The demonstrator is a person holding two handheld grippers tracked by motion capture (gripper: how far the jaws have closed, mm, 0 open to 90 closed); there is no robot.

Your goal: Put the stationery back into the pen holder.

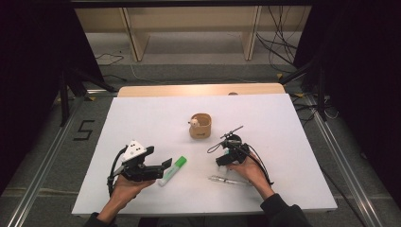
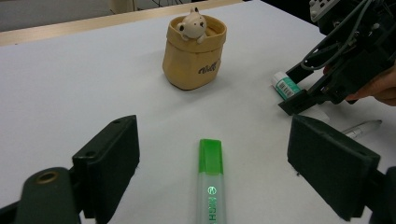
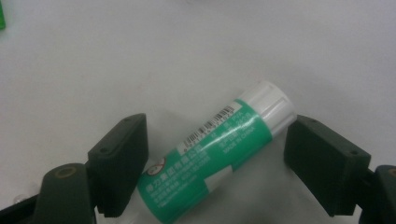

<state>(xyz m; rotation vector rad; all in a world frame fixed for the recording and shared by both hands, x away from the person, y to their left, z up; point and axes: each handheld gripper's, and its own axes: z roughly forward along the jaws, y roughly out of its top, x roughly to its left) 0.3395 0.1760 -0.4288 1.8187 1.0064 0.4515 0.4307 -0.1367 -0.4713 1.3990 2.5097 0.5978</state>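
Right gripper held low over the white table, pointing down at a green-and-white glue stick. Jaws set on either side of the stick, which lies flat on the table and slanted between them (white cap toward the far pad, green end close by the near pad). Touching or not at the near pad: cannot tell; a clear gap at the cap end. Nothing pinched yet, jaws still apart.

Left gripper lying low at the table's near left, jaws spread wide with nothing between the pads. Just ahead of it a green highlighter, flat on the table, green cap pointing away toward the middle.

Beyond, near the table's centre, a tan pot standing upright with a small bear figure peeking over its rim. Well apart from both grippers.

Beside the right hand, a clear pen lying flat on the table, near the front edge.

2 grippers, 1 tube between jaws, none lifted.
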